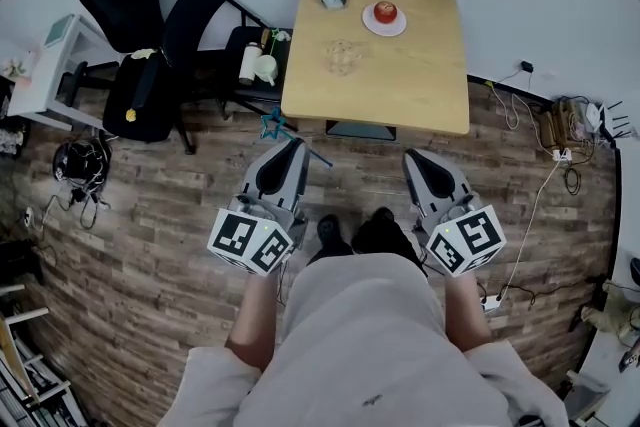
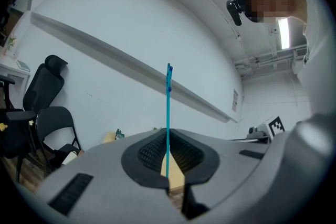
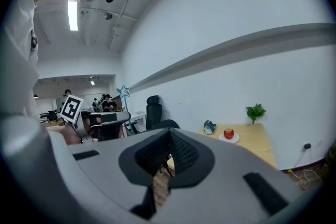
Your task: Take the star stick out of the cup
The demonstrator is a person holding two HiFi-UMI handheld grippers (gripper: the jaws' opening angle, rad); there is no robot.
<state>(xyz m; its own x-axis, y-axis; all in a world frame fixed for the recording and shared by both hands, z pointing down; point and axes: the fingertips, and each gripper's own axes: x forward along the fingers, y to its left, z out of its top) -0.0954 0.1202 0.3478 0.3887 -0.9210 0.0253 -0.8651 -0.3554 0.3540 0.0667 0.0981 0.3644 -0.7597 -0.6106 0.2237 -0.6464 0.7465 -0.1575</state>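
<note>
Teal star stick (image 2: 168, 113) stands pinched between the shut jaws of the left gripper (image 2: 169, 178). It is gripped low on its shaft, so the star end rises free in front. The right gripper (image 3: 160, 173) is closed on nothing; I judge it idle, since 1 tool is enough for so light a thing. Further off, across the wood floor (image 1: 150, 215), the table (image 1: 420, 85) carries what looks like a clear cup (image 1: 343, 55). It is well apart from the stick, so the removal seems done. Beyond it sits a plate (image 1: 368, 23) with an apple (image 1: 385, 12).
</note>
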